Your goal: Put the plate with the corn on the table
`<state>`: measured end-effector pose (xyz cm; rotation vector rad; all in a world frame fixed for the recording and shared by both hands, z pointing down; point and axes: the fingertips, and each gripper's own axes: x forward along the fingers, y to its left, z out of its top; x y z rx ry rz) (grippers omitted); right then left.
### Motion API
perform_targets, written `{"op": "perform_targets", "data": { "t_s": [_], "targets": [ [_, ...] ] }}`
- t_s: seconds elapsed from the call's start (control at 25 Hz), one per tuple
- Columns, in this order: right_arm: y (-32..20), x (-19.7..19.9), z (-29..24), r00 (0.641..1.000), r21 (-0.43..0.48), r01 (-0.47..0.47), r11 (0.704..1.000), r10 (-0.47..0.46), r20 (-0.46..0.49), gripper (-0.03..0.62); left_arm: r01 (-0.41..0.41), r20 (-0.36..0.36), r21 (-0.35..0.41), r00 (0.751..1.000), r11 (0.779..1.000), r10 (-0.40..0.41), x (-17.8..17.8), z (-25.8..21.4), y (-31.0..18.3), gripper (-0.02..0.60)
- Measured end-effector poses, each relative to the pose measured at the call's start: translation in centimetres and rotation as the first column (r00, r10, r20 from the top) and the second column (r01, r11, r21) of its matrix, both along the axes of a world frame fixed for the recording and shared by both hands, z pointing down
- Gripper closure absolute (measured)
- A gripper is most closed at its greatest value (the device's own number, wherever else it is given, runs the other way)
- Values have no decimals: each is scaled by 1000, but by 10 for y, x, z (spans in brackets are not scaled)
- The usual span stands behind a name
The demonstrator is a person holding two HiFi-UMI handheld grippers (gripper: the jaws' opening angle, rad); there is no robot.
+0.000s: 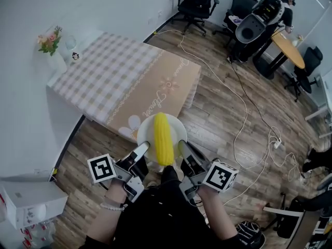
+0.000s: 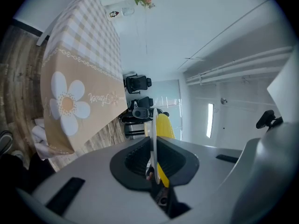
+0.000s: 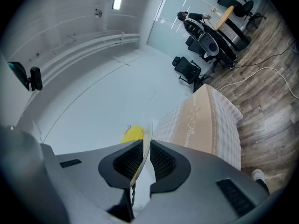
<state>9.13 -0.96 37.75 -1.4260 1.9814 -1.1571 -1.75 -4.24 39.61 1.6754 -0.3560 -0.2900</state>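
Observation:
A white plate [image 1: 178, 127] with a yellow corn cob [image 1: 163, 138] on it hangs in the air just short of the table's [image 1: 124, 82] near edge. My left gripper [image 1: 144, 150] is shut on the plate's left rim and my right gripper [image 1: 182, 149] is shut on its right rim. In the left gripper view the plate [image 2: 153, 139] stands edge-on between the pads with the corn cob [image 2: 165, 127] behind it. The right gripper view shows the plate's rim [image 3: 145, 148] pinched between the pads, the corn cob [image 3: 132, 134] to its left.
The table wears a checked cloth with a beige flowered border. A vase of flowers [image 1: 52, 48] and a small cup [image 1: 75, 56] stand at its far left corner. White cables [image 1: 244, 128] trail over the wood floor. Office chairs [image 1: 197, 1] and a person [image 1: 277, 9] are farther back. A white box [image 1: 28, 201] sits at lower left.

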Motion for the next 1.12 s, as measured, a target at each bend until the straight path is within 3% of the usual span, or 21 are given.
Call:
{"op": "perform_targets", "data": {
  "t_s": [0.32,1.12],
  "targets": [
    [-33,8,5,998,-20,62,998,-62,0,520,66,-2,-8,998,998,-66,5,4,-26,548],
    [-130,70,9,979,-70,206,976,-206,1,520,208,14,-21,978,978,-208,64,6,-107,548]
  ]
}}
